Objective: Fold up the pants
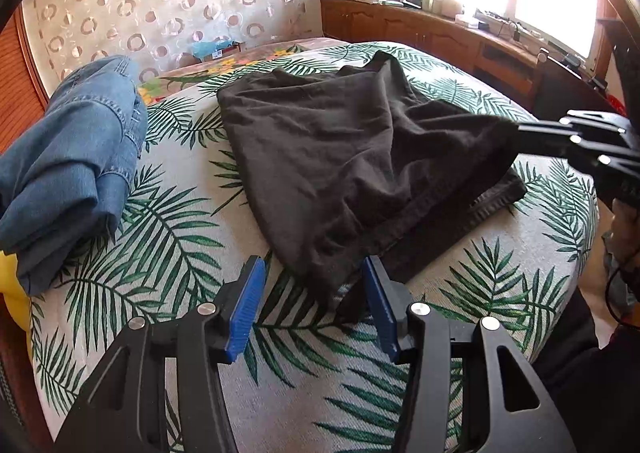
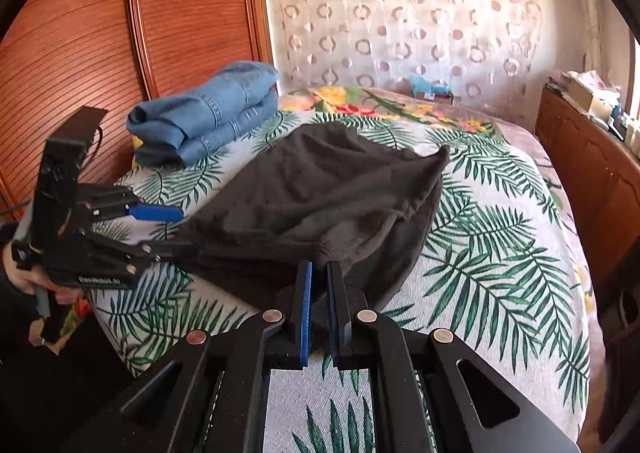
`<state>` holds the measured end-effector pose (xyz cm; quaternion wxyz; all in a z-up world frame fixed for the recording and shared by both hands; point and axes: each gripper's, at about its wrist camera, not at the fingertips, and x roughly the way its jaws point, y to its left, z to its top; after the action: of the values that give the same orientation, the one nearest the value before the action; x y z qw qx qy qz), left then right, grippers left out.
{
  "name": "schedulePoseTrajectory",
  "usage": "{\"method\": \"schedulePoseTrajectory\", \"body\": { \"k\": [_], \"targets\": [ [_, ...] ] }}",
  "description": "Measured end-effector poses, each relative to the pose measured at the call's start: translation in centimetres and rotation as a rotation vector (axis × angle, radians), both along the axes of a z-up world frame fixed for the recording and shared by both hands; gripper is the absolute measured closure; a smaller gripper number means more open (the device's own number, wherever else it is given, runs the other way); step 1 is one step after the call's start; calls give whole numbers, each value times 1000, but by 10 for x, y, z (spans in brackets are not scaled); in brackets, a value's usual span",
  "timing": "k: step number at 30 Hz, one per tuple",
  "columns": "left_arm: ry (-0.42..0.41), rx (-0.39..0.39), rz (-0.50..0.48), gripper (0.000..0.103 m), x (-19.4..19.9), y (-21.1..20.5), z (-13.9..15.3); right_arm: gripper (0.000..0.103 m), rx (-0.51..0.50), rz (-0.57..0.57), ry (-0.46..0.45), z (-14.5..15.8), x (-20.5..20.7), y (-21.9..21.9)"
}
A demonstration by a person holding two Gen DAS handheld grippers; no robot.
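Right gripper (image 2: 319, 273) reaches in low from the right of the bed (image 2: 500, 213), its jaws drawn narrow and pinching a bunched corner of the black pants (image 2: 320, 189), which it lifts slightly. Left gripper (image 1: 314, 273) sits level at the near edge, jaws spread wide, the pants' near corner lying between the blue pads (image 1: 250, 309) ungripped. The pants lie crumpled mid-bed on a palm-leaf cover. Folded blue jeans (image 2: 208, 113) are stacked beside a wooden headboard (image 2: 80, 33). A patterned curtain (image 2: 400, 13) hangs behind; a cluttered wooden cabinet (image 1: 440, 33) stands under the window.
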<state>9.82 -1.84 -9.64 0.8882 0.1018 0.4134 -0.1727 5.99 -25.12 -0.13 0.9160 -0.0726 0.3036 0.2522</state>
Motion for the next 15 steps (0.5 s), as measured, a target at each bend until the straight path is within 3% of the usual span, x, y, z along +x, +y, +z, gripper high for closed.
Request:
{"method": "schedulePoseTrajectory", "body": {
  "k": [15],
  "targets": [
    [-17, 43, 23, 43, 8, -7, -1, 97, 49, -24, -44, 15, -7, -7]
  ]
}}
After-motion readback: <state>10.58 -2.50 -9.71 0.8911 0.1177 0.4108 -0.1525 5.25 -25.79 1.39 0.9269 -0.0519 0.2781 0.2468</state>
